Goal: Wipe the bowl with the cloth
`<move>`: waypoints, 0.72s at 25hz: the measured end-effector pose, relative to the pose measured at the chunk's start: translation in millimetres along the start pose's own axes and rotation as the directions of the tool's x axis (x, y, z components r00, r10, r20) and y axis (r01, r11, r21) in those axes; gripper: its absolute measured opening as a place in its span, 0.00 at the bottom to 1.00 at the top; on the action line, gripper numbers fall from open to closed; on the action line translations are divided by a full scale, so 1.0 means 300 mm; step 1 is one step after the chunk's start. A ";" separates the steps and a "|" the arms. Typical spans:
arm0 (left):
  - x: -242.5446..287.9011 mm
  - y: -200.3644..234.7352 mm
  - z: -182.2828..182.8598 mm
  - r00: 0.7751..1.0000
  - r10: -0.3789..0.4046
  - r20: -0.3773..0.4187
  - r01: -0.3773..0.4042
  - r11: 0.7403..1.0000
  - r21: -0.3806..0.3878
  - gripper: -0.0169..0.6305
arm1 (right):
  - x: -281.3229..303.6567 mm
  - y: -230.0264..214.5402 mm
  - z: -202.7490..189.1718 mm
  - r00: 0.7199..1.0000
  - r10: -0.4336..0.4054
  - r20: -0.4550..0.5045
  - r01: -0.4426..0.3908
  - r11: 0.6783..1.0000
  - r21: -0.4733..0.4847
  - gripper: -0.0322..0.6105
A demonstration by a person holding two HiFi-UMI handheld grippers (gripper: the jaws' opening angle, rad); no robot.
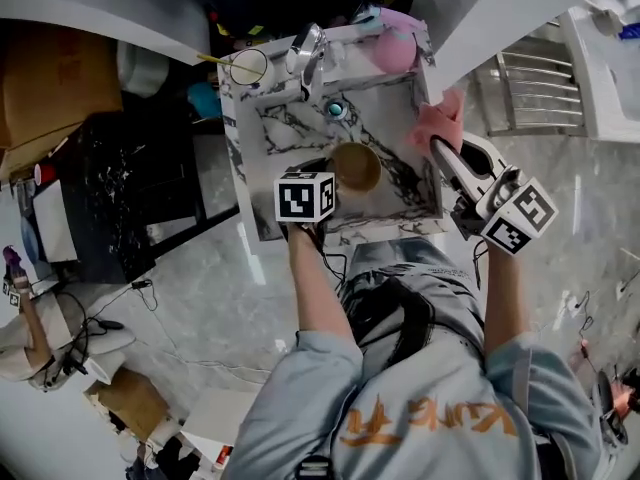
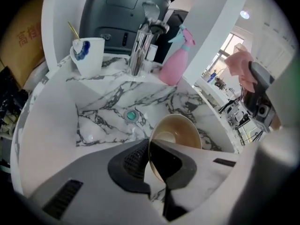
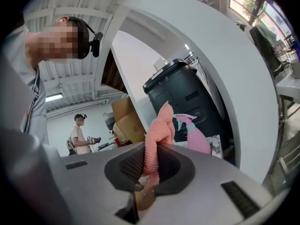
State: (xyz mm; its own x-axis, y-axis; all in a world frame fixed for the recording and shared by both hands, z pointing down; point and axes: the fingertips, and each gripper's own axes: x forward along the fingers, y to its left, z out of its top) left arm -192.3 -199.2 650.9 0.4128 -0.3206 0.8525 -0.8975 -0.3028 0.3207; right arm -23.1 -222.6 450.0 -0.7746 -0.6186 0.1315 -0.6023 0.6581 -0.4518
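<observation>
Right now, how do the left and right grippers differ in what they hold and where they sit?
The left gripper is shut on the rim of the brown bowl; the right gripper is shut on the pink cloth. The left gripper reaches down into the marble sink; the right gripper is at the sink's right edge. The left gripper points steeply down; the right gripper looks nearer level. Both have their jaws closed on something.

Our left gripper reaches toward twelve o'clock and tilts downward, its jaws clamped on the bowl rim. Our right gripper angles toward ten o'clock, pinching the cloth.
</observation>
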 end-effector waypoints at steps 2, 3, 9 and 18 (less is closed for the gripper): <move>0.032 0.011 -0.022 0.998 0.004 -0.063 -0.003 1.000 0.017 0.07 | 0.002 -0.020 -0.006 0.999 -0.037 -0.002 0.037 0.999 0.000 0.13; 0.049 0.013 -0.033 0.996 0.002 -0.093 0.000 1.000 0.022 0.07 | 0.003 -0.029 -0.008 0.999 -0.053 -0.002 0.053 0.999 0.002 0.13; 0.146 0.022 -0.114 0.963 0.007 -0.270 0.010 0.998 0.061 0.07 | 0.000 -0.072 -0.025 0.992 -0.124 -0.015 0.124 0.992 0.014 0.13; 0.230 0.015 -0.197 0.940 -0.005 -0.342 0.029 0.997 0.066 0.07 | -0.013 -0.088 -0.064 0.985 -0.165 -0.041 0.166 0.986 0.025 0.13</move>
State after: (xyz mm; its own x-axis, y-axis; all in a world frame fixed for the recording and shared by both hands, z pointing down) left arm -177.0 -169.5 735.7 0.3390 0.0071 0.9407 -0.8729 -0.3706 0.3174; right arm -8.0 -229.3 478.3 -0.6717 -0.7007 0.2404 -0.7176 0.5350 -0.4458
